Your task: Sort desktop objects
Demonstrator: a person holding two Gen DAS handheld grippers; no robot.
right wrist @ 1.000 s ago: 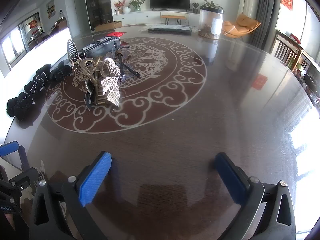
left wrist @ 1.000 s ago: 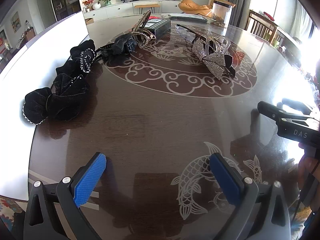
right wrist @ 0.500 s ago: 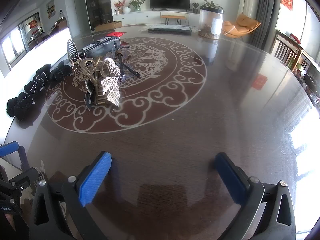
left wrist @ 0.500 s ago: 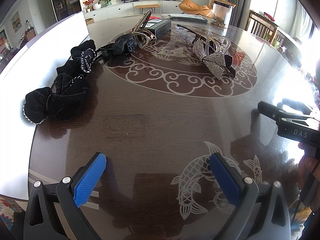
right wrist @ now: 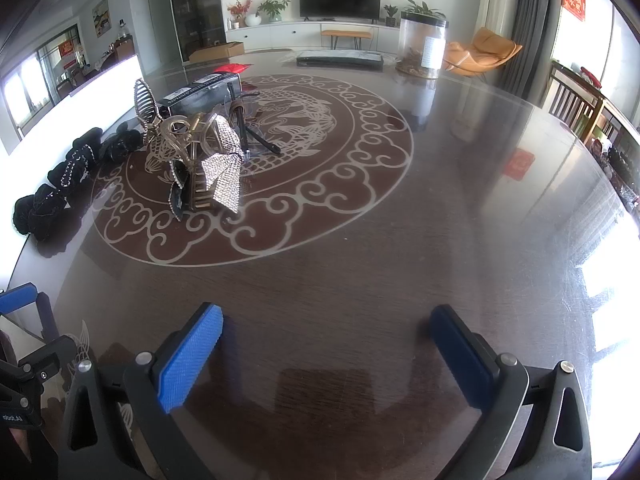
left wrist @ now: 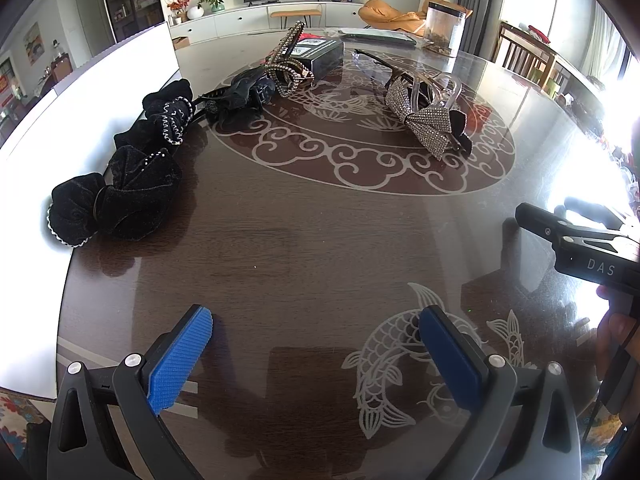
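Hovering: two empty grippers, left gripper [left wrist: 316, 336], right gripper [right wrist: 326, 334].

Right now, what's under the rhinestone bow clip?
Under the rhinestone bow: a black bow piece and gold comb teeth, on the table. How they join is hidden.

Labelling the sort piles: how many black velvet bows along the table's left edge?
3 clear: nearest bow, a studded one behind it, and a gauzy one by the box. More may hide in the dark overlap.
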